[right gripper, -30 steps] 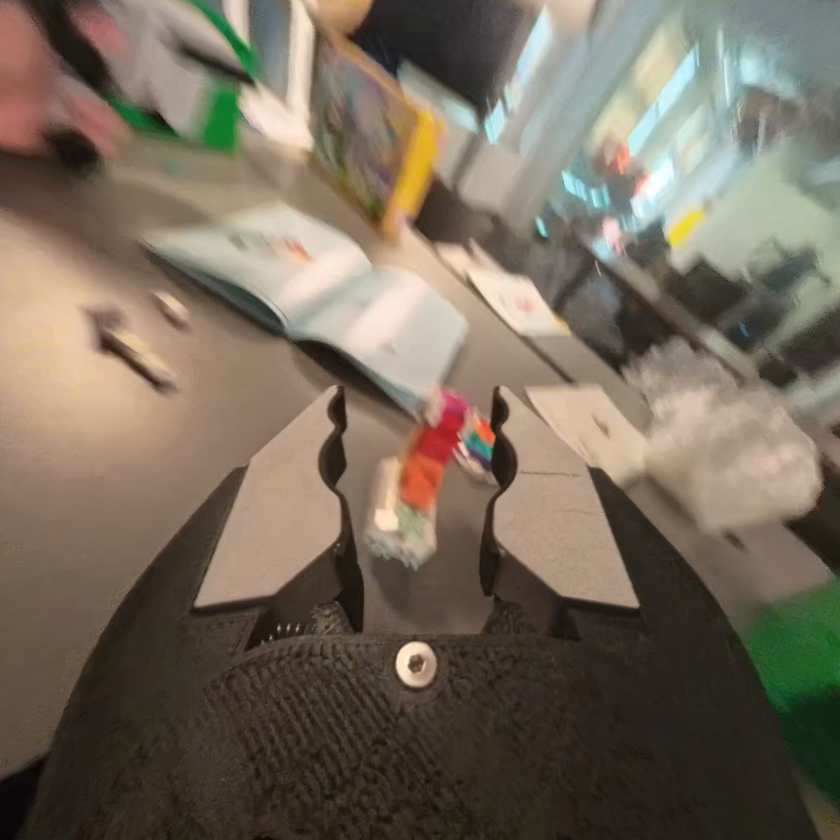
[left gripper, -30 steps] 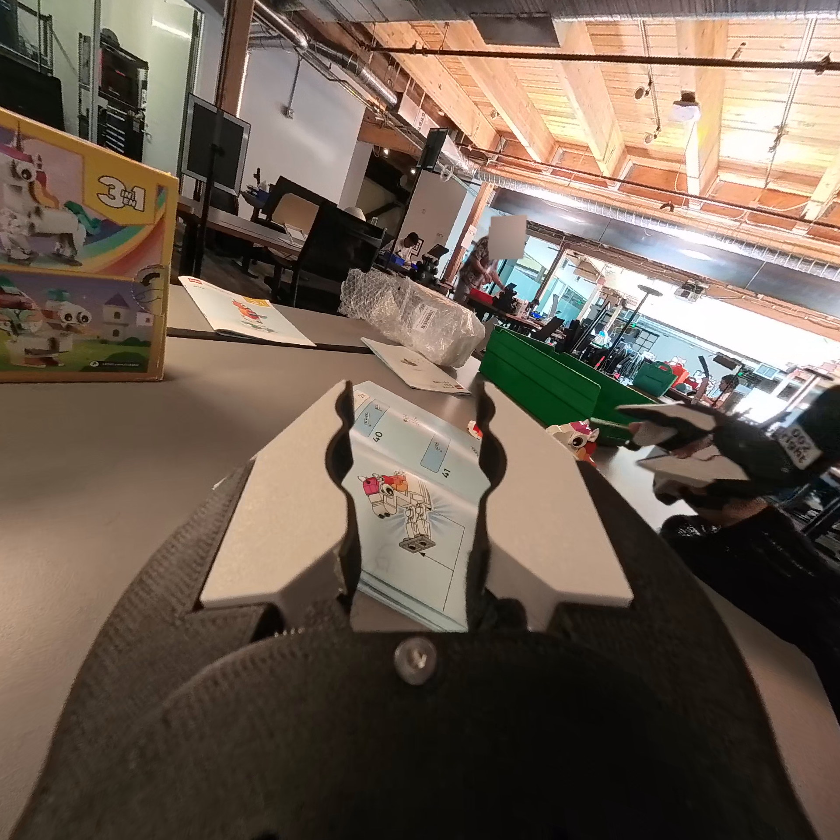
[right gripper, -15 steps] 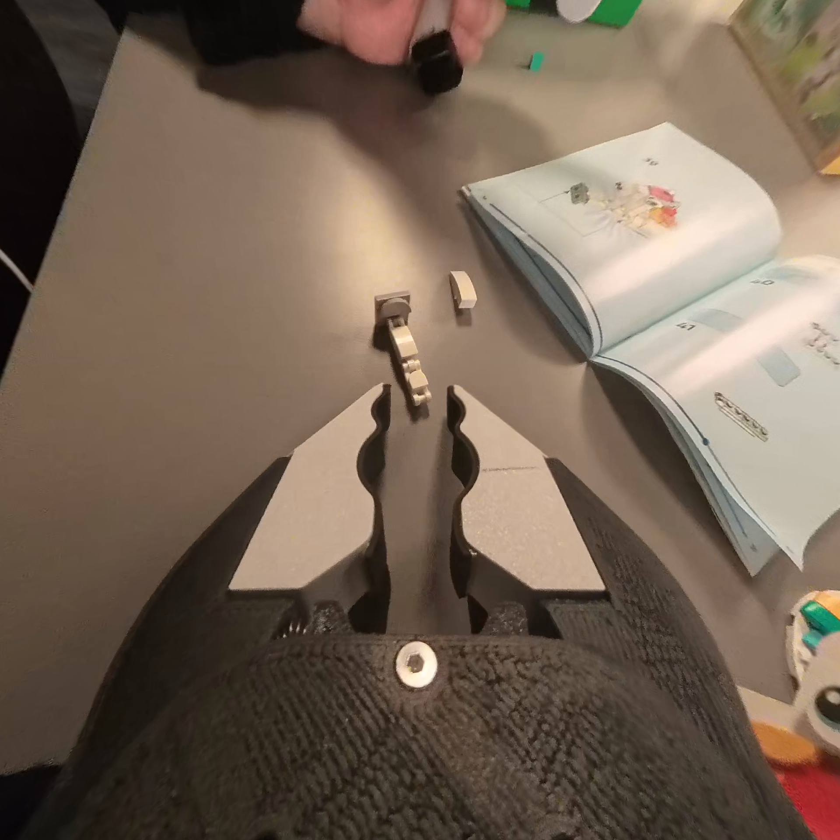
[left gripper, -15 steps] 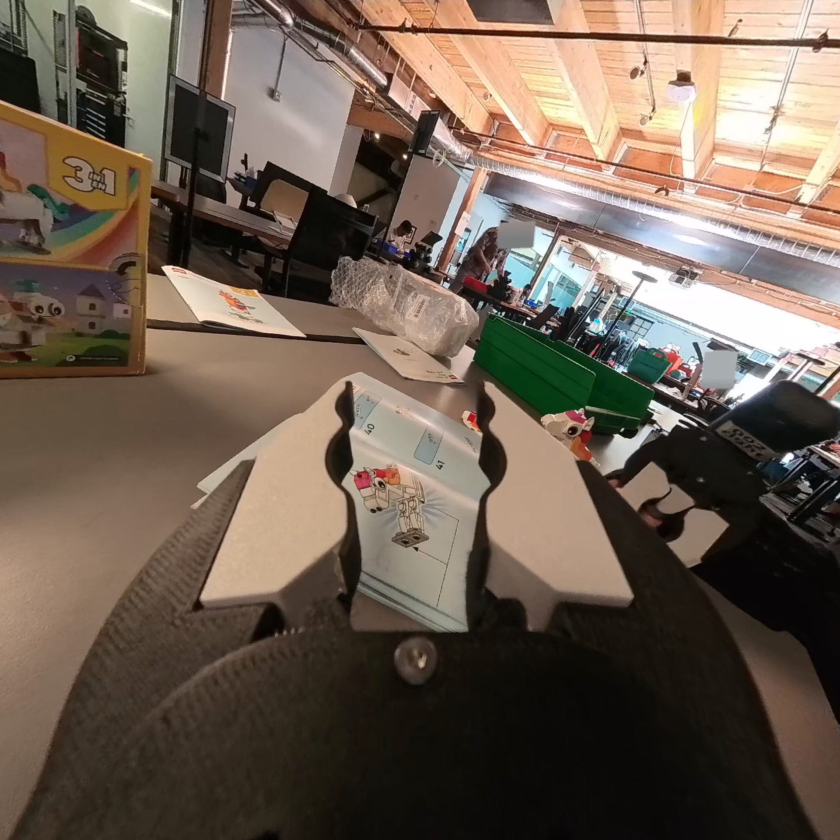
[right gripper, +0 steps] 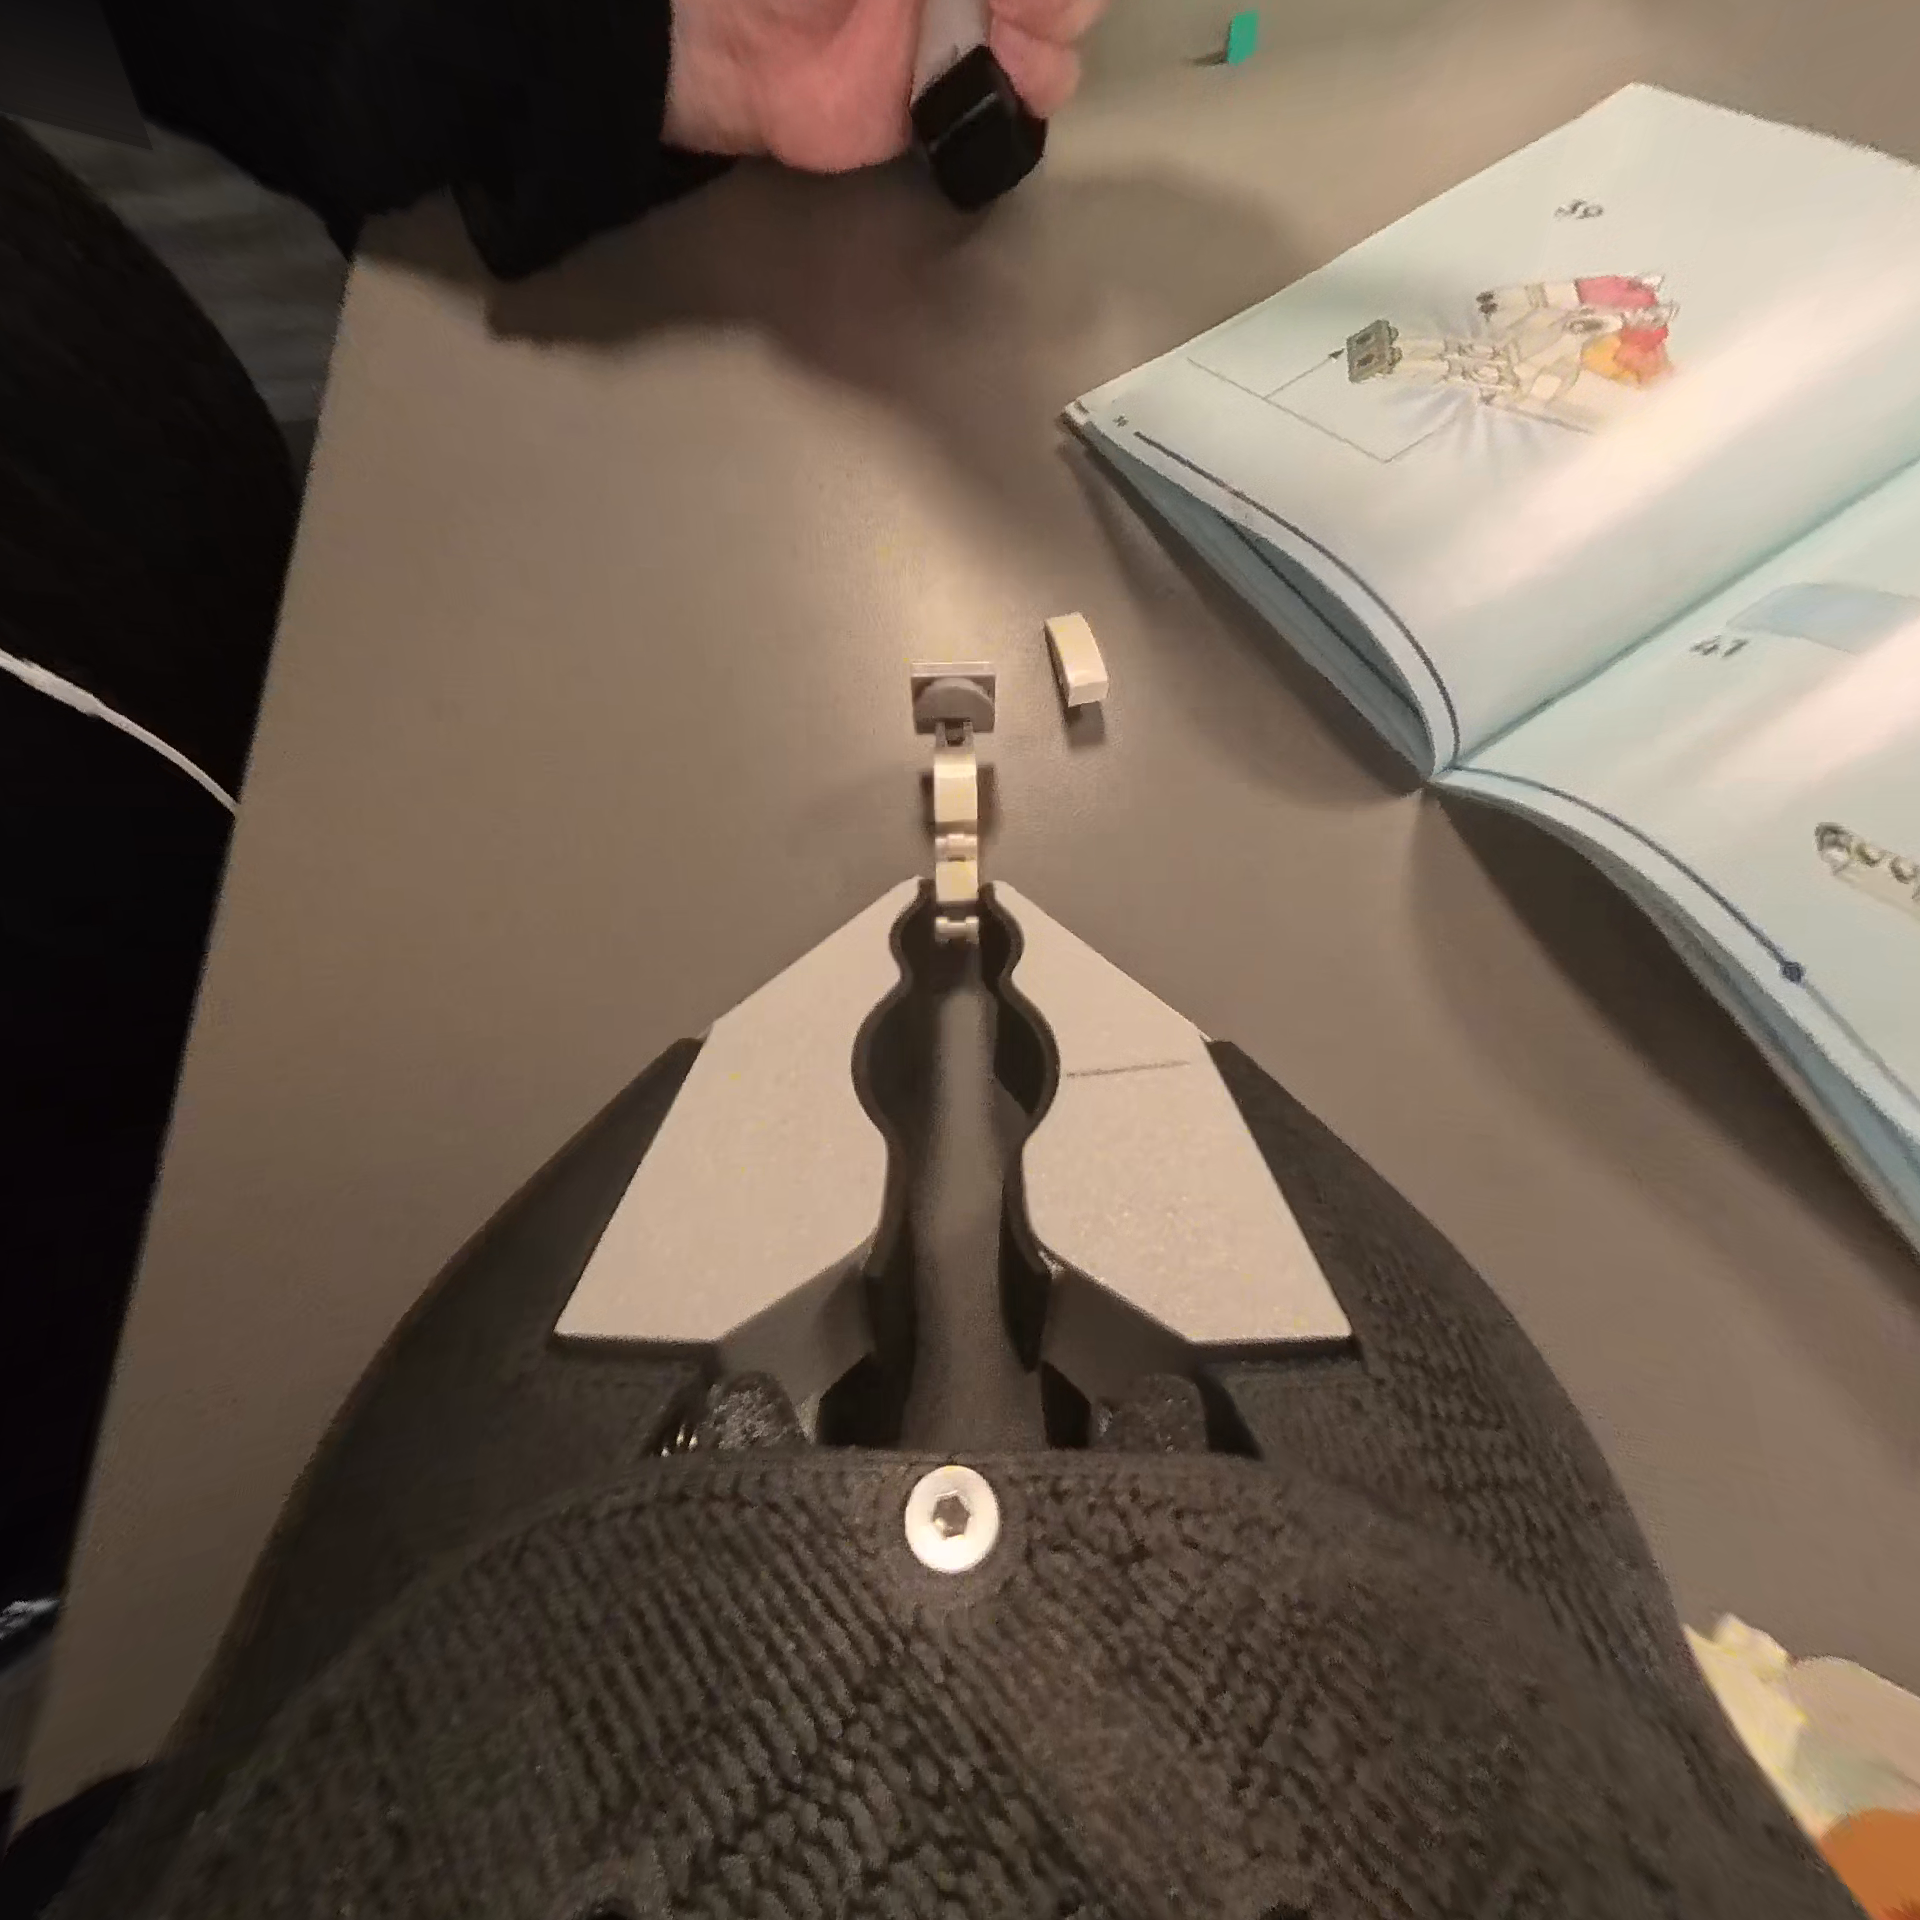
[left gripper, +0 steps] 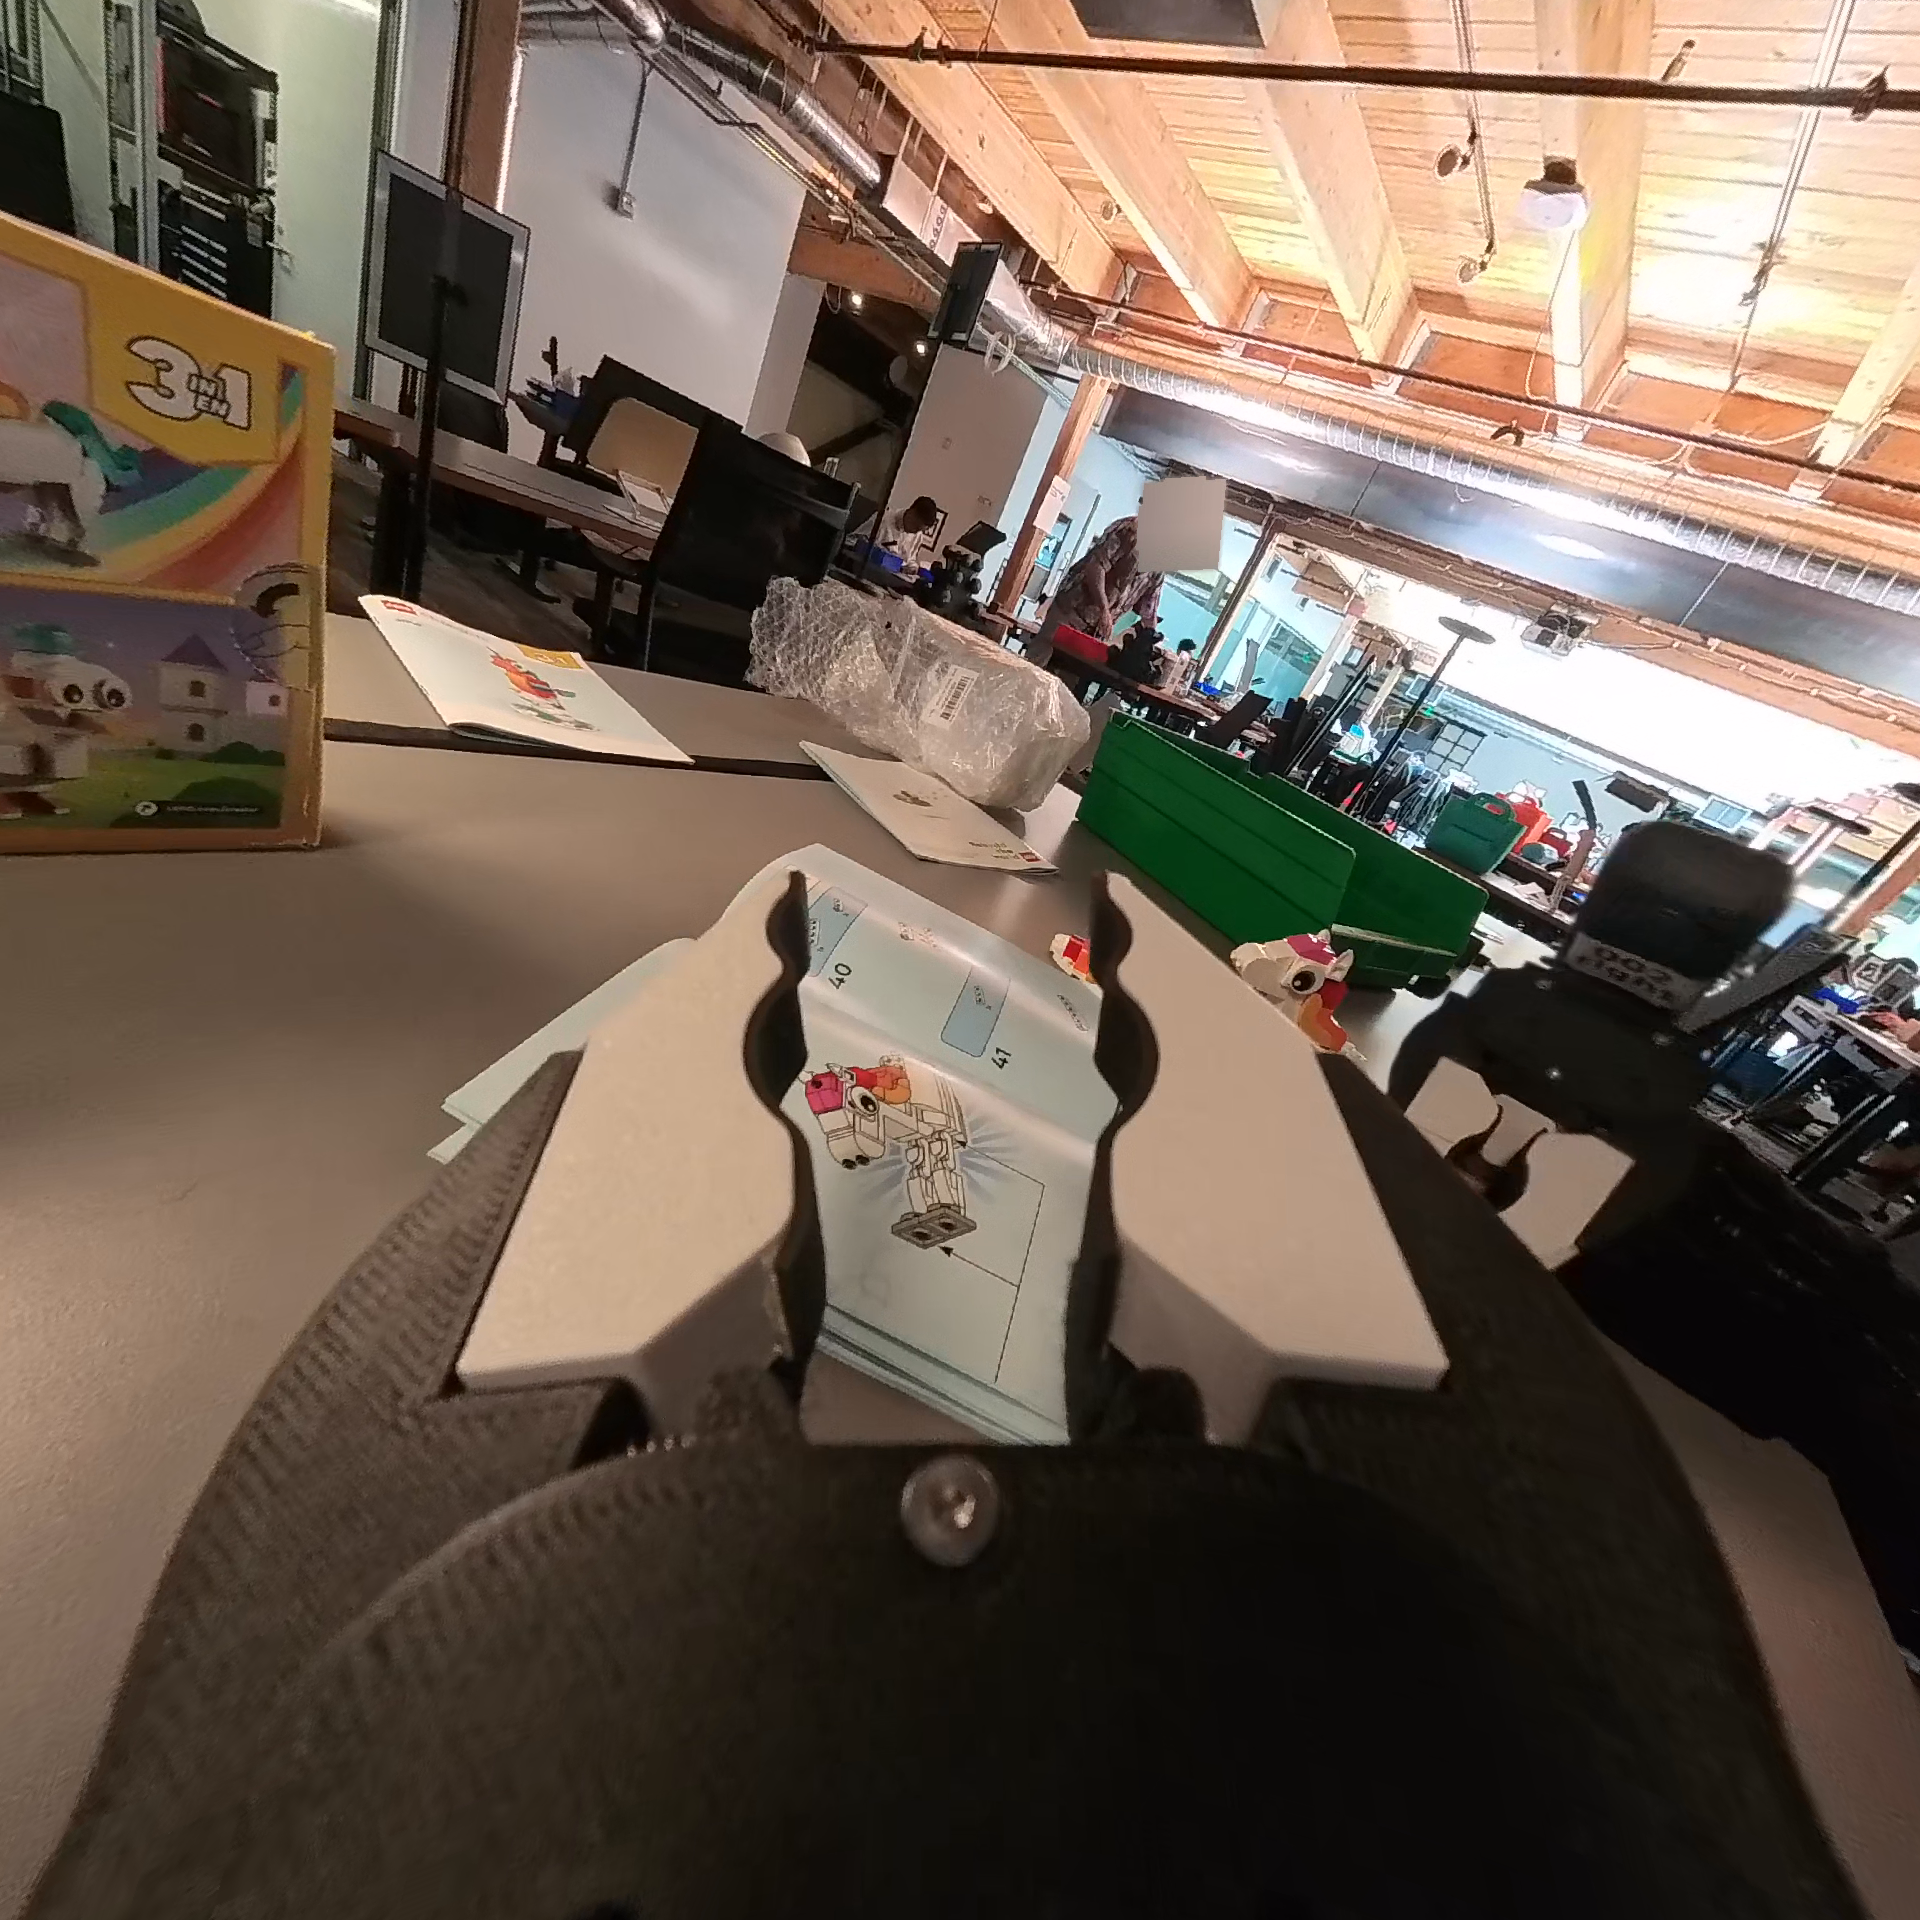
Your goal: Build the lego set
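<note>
right claw (right gripper: 954, 902): jaws are standing narrow, tips flanking the near end of the leg; whether they are gripping it yet i cannot tell.
leg (right gripper: 954, 805): one small jointed piece, cream links ending in a grey foot plate, lying on the table (right gripper: 582, 665) straight ahead of the right claw.
axis: the leg's long axis is running in line with the claw's fingers, foot plate at the far end, so the coming close looks to be pinching across its width.
nearer claw: the right claw is at the leg; the left is well apart from it.
slope (right gripper: 1076, 663): one loose cream curved piece, just beside the leg's foot end, on the booklet side, not touching it.
booklet (right gripper: 1558, 499): one open booklet, beyond the slope from the leg.
teal bit (right gripper: 1236, 33): one, far beyond the leg, near a hand (right gripper: 831, 83).
left claw (left gripper: 945, 920): jaws are standing wide, empty, hovering low over the booklet (left gripper: 935, 1091).
unicorn (left gripper: 1299, 977): one part-built model past the booklet's far corner.
bin (left gripper: 1278, 873): green, beyond the unicorn.
box (left gripper: 156, 592): one, well apart from the booklet.
closed booklets: two, past the open one.
</note>
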The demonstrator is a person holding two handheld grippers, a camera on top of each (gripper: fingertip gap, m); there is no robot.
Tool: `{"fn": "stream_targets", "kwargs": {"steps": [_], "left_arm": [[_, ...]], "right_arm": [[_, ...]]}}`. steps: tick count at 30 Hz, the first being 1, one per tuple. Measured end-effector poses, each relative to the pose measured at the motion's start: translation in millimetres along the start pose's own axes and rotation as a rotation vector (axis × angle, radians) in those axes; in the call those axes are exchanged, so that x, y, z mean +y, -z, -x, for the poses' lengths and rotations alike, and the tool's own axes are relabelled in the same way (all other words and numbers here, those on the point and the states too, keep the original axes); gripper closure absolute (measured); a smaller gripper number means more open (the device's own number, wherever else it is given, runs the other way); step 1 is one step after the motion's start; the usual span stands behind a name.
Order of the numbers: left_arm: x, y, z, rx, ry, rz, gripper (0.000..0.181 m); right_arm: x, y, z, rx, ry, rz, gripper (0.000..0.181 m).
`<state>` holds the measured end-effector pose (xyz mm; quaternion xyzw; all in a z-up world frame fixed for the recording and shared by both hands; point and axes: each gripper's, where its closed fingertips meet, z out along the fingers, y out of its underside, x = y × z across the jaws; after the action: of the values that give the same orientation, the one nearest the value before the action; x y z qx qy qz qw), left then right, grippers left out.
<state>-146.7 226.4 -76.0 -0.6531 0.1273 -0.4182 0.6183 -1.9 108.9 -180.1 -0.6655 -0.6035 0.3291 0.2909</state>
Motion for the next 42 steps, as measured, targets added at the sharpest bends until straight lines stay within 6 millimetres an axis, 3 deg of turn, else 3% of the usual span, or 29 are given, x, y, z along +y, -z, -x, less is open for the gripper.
{"fn": "stream_targets", "kwargs": {"steps": [6,11,21,31,42], "left_arm": [[0.4,-0.2,-0.3,0.002,-0.001,0.003,0.128],[-0.2,0.3,0.2,0.002,0.002,0.001,0.128],[1.0,-0.1,-0.3,0.006,0.005,0.007,0.128],[0.3,0.2,-0.5,0.007,0.003,0.007,0.128],[0.2,0.4,-1.0,0.008,0.000,0.008,0.128]], "right_arm": [[-9.1,11.2,-5.0,-0.050,-0.167,-0.107,0.176],[-12.3,17.2,-13.6,0.021,-0.154,-0.148,0.176],[1.6,29.6,-39.3,0.186,-0.212,-0.126,0.176],[6.9,31.7,-44.1,0.186,-0.285,-0.121,0.175],[18.1,22.9,-41.0,0.312,0.067,0.035,0.175]]}}
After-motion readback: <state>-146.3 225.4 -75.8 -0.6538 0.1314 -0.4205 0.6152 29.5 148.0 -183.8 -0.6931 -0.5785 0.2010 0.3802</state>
